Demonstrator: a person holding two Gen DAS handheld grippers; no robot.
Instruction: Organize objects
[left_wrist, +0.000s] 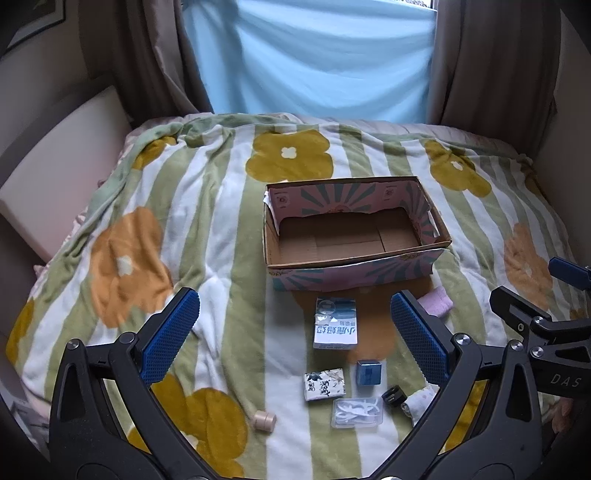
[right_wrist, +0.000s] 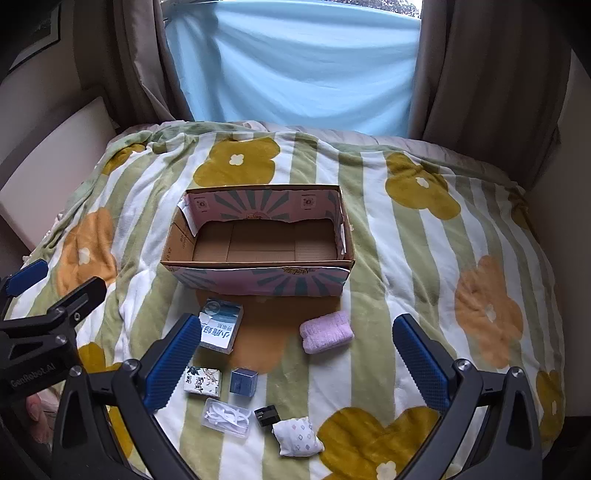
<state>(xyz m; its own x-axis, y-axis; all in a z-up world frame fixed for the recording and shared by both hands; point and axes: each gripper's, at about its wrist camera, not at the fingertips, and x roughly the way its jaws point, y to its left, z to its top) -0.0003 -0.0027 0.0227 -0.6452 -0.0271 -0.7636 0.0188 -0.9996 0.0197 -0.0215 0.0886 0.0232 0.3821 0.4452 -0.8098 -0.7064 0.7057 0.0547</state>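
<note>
Both jaws wide open, empty, above small items ahead of an empty patterned cardboard box (right_wrist: 258, 243); soft rolled pink towel (right_wrist: 326, 331) between right jaws, liable to unroll if pinched off-centre.

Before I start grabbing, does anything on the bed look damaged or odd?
Only the cardboard box: the printed lining along its inner walls is torn and ragged, peeling at the left corner. The box is empty, and the small items in front of it look intact.
</note>
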